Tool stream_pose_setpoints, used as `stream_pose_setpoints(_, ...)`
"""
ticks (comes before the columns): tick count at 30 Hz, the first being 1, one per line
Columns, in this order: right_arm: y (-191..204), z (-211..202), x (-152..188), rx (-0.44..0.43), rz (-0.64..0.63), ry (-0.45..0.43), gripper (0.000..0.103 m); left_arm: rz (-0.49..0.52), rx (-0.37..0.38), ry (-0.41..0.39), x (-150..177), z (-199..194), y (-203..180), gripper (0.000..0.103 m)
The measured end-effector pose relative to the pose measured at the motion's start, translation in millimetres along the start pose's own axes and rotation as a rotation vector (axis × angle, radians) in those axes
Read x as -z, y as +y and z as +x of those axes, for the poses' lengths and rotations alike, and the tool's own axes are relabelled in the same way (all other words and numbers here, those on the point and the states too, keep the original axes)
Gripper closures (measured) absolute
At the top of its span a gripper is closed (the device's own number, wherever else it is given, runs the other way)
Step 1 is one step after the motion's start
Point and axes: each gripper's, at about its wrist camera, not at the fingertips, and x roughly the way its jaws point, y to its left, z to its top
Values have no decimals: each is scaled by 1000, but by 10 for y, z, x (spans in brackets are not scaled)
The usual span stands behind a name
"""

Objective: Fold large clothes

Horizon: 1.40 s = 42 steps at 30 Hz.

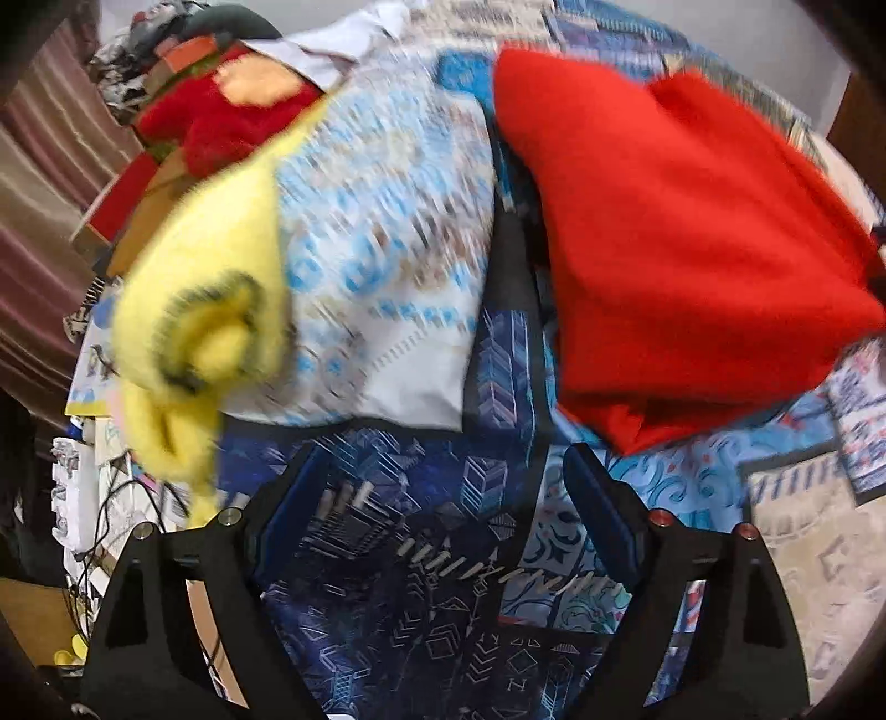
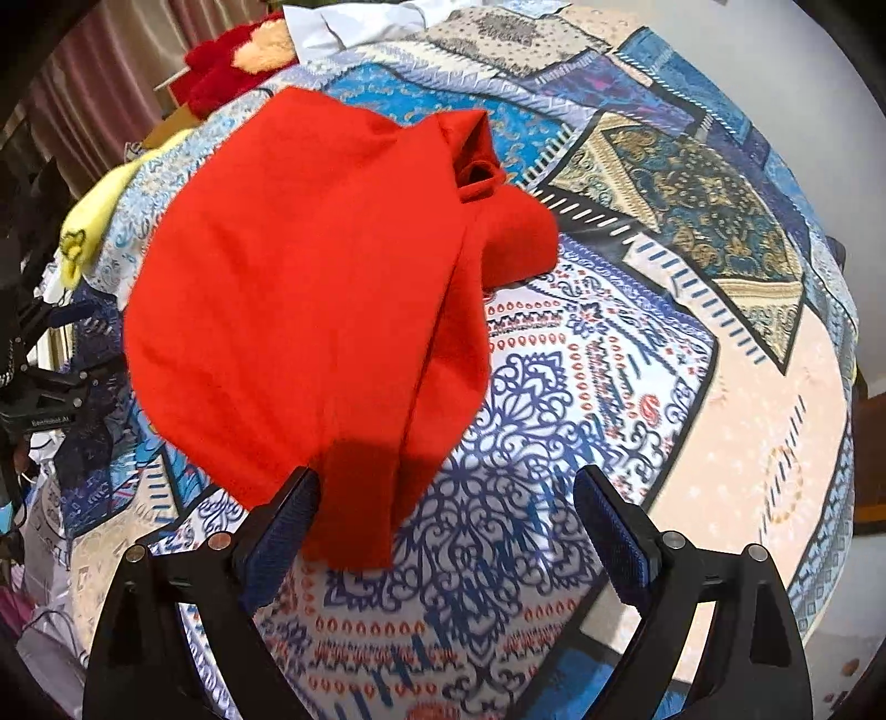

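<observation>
A red garment (image 2: pixel 310 277) lies loosely folded on the patterned bedspread (image 2: pixel 581 360), with a sleeve or collar bunched at its far end. One narrow flap of it (image 2: pixel 354 498) reaches down between the fingers of my right gripper (image 2: pixel 443 498), close to the left pad. That gripper is open and does not press on the cloth. In the left wrist view the same red garment (image 1: pixel 692 249) sits up and to the right of my left gripper (image 1: pixel 443 487). The left gripper is open over a dark blue part of the bedspread (image 1: pixel 421 554), with nothing between its fingers.
A light blue patterned pillow (image 1: pixel 382 221) lies beyond the left gripper, with a yellow plush toy (image 1: pixel 199 310) at its left. A red plush toy (image 1: pixel 221 122) and white cloth (image 2: pixel 354 27) sit at the far edge. Curtains (image 1: pixel 39 221), cables and boxes (image 1: pixel 94 498) stand left of the bed.
</observation>
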Motion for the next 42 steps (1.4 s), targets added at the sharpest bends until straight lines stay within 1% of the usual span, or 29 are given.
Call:
stream_pose_setpoints(2,-30,-84,20,-2,0,-14,12,-24,20,-52,-93,-171,40,15)
stream_pose_setpoints(4,42,-171,-67,-12,7,-38,12,-52,40,-116,-259,-340,57,15)
stream_pose_setpoints(6,43,-280,-133,-21,21,-78,12,-65,49,-166,-449,-437,45,15)
stream_pose_setpoints(8,10,-387,-270,-36,51,-132,11,-78,63,-204,-661,-489,12,15)
stream_pose_setpoints(12,-78,-401,-653,-64,131,-203,11,-105,74,-231,-1140,-402,7,15)
stream_pose_setpoints(14,-128,-326,-845,-83,169,-215,11,-114,78,-238,-1386,-297,-30,15)
stream_pose_setpoints(16,-151,-204,-1017,-99,197,-213,11,-112,75,-231,-1585,-168,-53,15)
stream_pose_setpoints(21,-212,262,-1401,-134,254,-159,11,-106,62,-195,-1876,199,-114,15)
stream_pose_setpoints(25,-285,667,-1604,-129,280,-109,11,-122,39,-159,-1964,487,-113,15)
stream_pose_setpoints(26,-309,760,-1631,-125,282,-97,11,-130,44,-156,-1972,545,-98,14)
stream_pose_setpoints(28,-355,880,-1651,-118,282,-80,11,-153,53,-156,-1979,628,-49,7)
stream_pose_setpoints(30,-409,960,-1640,-114,272,-74,11,-171,38,-159,-1980,676,-2,6)
stream_pose_setpoints(33,-459,957,-1587,-100,246,-92,11,-147,-2,-171,-1977,687,-2,6)
stream_pose_setpoints(34,-468,927,-1563,-92,236,-102,11,-137,-29,-178,-1968,672,-10,6)
stream_pose_setpoints(37,-488,826,-1480,-51,216,-126,11,-126,-76,-178,-1960,619,-9,6)
stream_pose_setpoints(39,-494,735,-1420,-15,216,-142,11,-137,-86,-171,-1952,545,16,8)
stream_pose_setpoints(40,-491,672,-1392,-2,220,-150,11,-140,-85,-170,-1934,487,25,11)
stream_pose_setpoints(42,-456,520,-1313,-2,219,-167,11,-128,-68,-175,-1881,361,17,12)
